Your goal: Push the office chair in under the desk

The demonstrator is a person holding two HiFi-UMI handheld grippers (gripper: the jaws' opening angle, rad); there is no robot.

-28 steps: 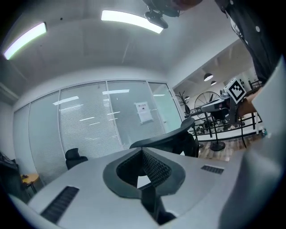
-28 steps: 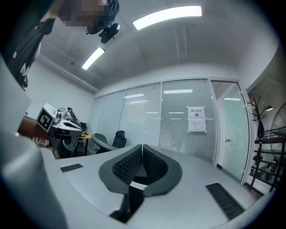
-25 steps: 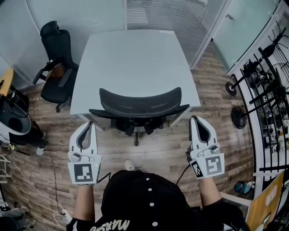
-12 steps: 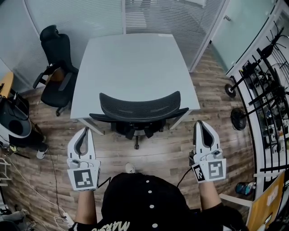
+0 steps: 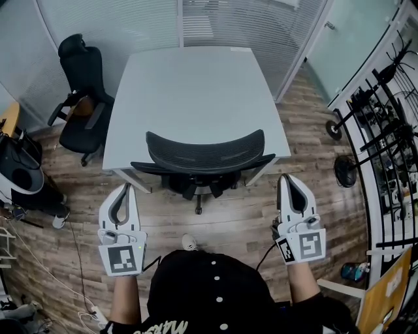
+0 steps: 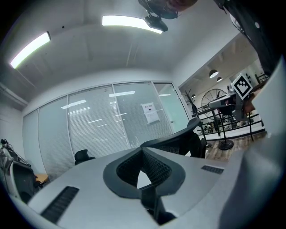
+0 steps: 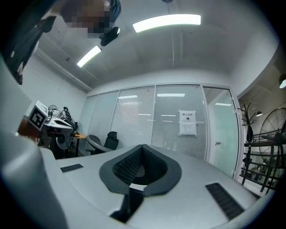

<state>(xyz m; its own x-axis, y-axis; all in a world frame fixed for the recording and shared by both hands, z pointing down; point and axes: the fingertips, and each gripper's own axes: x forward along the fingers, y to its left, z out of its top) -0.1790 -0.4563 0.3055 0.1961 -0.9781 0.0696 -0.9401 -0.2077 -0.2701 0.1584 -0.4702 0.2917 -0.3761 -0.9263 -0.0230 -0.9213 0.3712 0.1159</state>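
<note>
The office chair [image 5: 204,153], black with a curved mesh back, stands at the near edge of the white desk [image 5: 196,85], its seat beneath the top. My left gripper [image 5: 126,188] hangs just short of the chair's left armrest, apart from it, jaws shut on nothing. My right gripper [image 5: 288,178] is beside the right armrest, also shut and empty. In the left gripper view the closed left gripper [image 6: 142,150] points level, with the chair's back [image 6: 178,138] at the right. In the right gripper view the closed right gripper [image 7: 143,146] has the chair's back edge [image 7: 92,139] at the left.
A second black chair [image 5: 81,85] stands left of the desk by the glass partition [image 5: 248,19]. Metal racks [image 5: 385,117] and a round-based stand [image 5: 345,171] line the right side. A black and white machine [image 5: 19,176] and floor cables [image 5: 39,261] lie at the left.
Both grippers have drawn back a touch from the chair toward me. The chair has stayed put at the desk.
</note>
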